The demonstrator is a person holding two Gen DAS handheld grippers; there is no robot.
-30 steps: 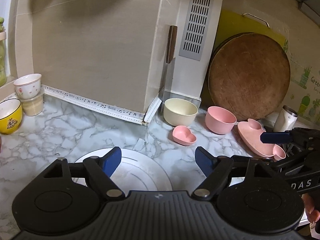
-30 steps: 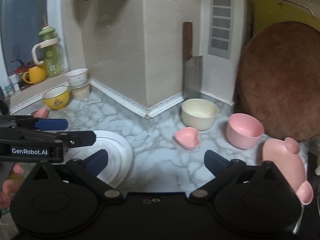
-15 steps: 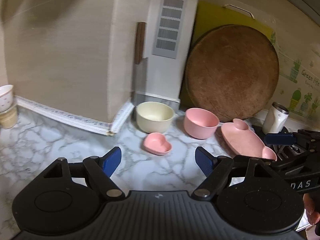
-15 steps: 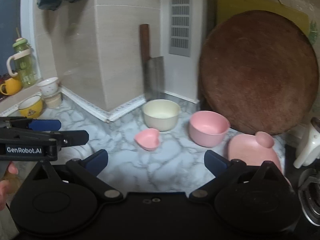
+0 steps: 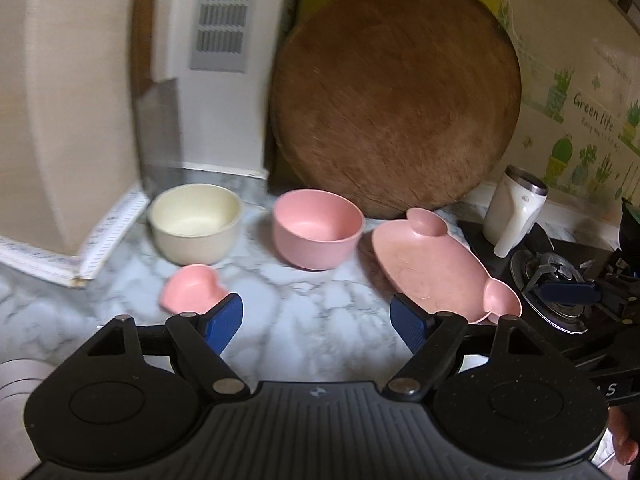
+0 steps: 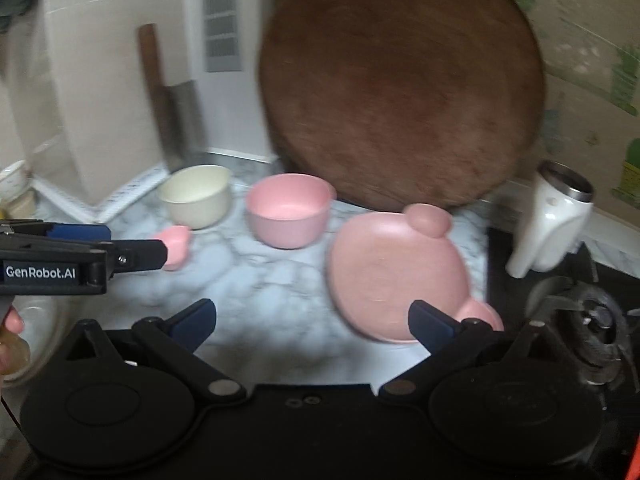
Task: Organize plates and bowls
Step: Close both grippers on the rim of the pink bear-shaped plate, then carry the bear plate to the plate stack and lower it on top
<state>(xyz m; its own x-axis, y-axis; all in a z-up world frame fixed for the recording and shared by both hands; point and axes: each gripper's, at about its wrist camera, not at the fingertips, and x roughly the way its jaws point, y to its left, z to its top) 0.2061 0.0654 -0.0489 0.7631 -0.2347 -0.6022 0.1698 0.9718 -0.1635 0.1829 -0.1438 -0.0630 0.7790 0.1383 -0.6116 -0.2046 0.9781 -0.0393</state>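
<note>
Pink bear-eared plate (image 6: 396, 276) lies flat on the marble surface (image 5: 320, 300), just right of the pink bowl (image 5: 318, 228); cream bowl (image 5: 196, 222) and heart dish (image 5: 192, 288) sit further left, all below the round wooden board (image 5: 396, 92). Both my claws — left claw (image 5: 316, 320), right claw (image 6: 312, 322) — are spread and carry nothing. Versus 0.5 s ago the dishes loom larger and nearer, and the right claw's view now centres on the plate.

Marble counter (image 5: 320, 300), beige tiled wall (image 5: 80, 80) (slatted vent (image 5: 222, 14))
</note>
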